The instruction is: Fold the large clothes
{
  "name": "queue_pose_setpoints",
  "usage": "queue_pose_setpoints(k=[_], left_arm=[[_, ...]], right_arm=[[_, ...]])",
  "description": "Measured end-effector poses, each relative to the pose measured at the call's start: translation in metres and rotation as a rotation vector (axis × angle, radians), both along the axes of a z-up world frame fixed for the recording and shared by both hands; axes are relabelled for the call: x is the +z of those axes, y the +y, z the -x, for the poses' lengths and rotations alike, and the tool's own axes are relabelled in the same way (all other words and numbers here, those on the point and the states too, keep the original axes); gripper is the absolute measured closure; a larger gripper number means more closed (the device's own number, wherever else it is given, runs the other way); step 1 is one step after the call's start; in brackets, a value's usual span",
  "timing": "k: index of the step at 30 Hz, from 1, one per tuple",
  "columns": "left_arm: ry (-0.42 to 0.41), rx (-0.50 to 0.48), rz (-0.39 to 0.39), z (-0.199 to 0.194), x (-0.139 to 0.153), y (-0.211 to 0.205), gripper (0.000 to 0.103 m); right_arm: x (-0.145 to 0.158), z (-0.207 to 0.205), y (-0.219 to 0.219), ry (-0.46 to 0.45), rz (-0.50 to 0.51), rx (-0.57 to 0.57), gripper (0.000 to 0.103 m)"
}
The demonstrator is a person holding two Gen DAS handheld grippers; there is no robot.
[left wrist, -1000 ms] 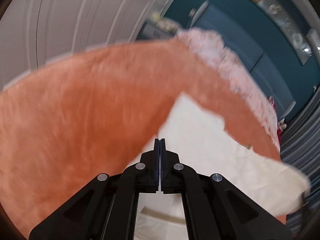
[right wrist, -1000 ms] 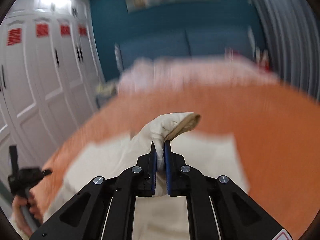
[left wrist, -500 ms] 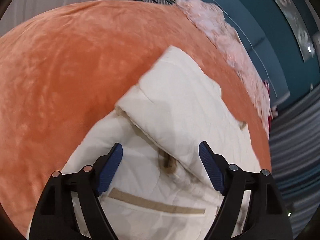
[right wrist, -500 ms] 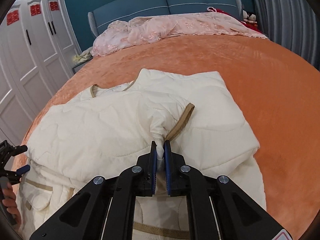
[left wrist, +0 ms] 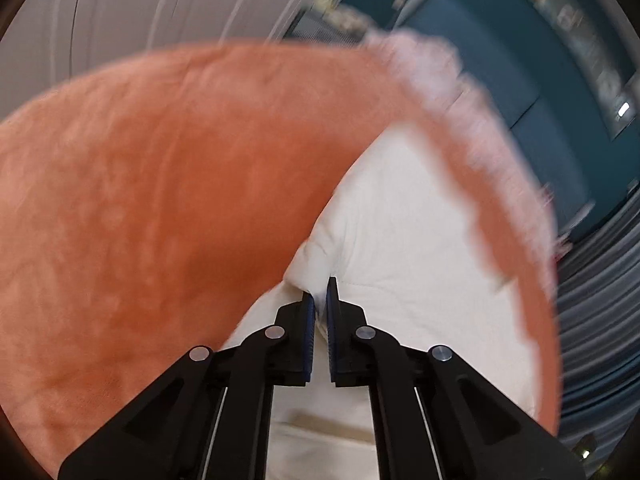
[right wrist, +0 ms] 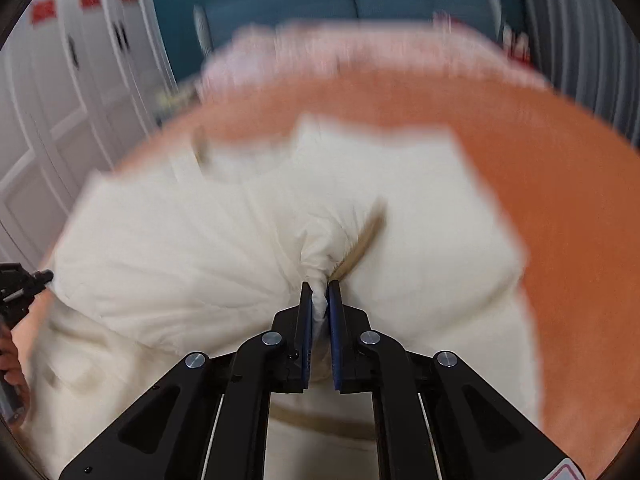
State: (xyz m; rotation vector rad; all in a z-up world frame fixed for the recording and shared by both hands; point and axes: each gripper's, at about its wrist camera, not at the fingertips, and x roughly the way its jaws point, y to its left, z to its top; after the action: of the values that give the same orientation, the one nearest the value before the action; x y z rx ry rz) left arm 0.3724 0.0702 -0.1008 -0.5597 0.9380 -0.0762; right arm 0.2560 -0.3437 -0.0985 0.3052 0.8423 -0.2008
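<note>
A cream quilted jacket (right wrist: 208, 248) lies partly folded on a bed covered by an orange blanket (left wrist: 152, 200). The right tool (right wrist: 320, 292) is clamped on a bunched fold by the tan-trimmed cuff. The left tool (left wrist: 320, 292), its jaws having just closed, pinches the jacket's edge. Both views are motion-blurred.

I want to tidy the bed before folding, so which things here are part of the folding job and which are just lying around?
In the job:
cream padded jacket
left gripper, shut on the jacket
right gripper, shut on the jacket

Lying about:
pink lacy cloth by the headboard
orange bedspread underneath
</note>
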Motion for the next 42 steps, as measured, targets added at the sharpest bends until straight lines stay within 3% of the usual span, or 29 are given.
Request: queue_pose_setpoints(k=[2,6,9,12,14,17,19,22,27,29,32,38,42], left_arm=[[-0.012,-0.012,-0.042,0.001,-0.013,-0.007,0.098],[-0.032,-0.036,-0.161,0.002,0.001,-0.024,0.095],[-0.038,-0.043,-0.153,0.008,0.017,-0.017,0.084],[-0.082,-0.023,-0.186,0.018,0.043,-0.009,0.075],[-0.133,-0.024,-0.213,0.016,0.064,-0.012,0.075],[-0.185,-0.058,-0.215,-0.001,0.087,-0.032,0.072],[-0.191,-0.105,-0.216,-0.018,0.088,-0.052,0.068],[-0.145,-0.188,-0.278,-0.047,0.067,-0.092,0.067],[-0.093,-0.224,-0.358,-0.065,0.010,-0.116,0.067],[-0.126,-0.220,-0.343,-0.059,-0.004,-0.111,0.065],[-0.152,-0.216,-0.373,-0.057,-0.008,-0.115,0.065],[-0.191,-0.205,-0.445,-0.047,-0.012,-0.125,0.065],[-0.198,-0.202,-0.448,-0.046,-0.012,-0.125,0.065]], right_arm=[[-0.001,-0.003,-0.005,0.005,-0.030,-0.007,0.097],[0.011,-0.004,-0.002,0.025,0.010,-0.014,0.092],[0.036,0.017,-0.003,-0.038,0.058,-0.100,0.073],[0.071,0.036,-0.002,-0.152,0.103,-0.174,0.070],[0.086,0.031,0.002,-0.198,0.069,-0.144,0.070],[0.099,-0.008,0.027,-0.205,0.041,-0.007,0.073],[0.095,-0.036,0.048,-0.185,0.047,0.081,0.076],[0.071,-0.077,0.074,-0.124,0.097,0.166,0.077],[0.016,-0.099,0.082,-0.021,0.172,0.168,0.080],[-0.005,-0.098,0.070,-0.004,0.104,0.157,0.082],[-0.008,-0.098,0.063,-0.015,0.065,0.140,0.083],[-0.015,-0.102,0.076,-0.010,0.134,0.134,0.083],[-0.016,-0.101,0.077,-0.010,0.137,0.132,0.083]])
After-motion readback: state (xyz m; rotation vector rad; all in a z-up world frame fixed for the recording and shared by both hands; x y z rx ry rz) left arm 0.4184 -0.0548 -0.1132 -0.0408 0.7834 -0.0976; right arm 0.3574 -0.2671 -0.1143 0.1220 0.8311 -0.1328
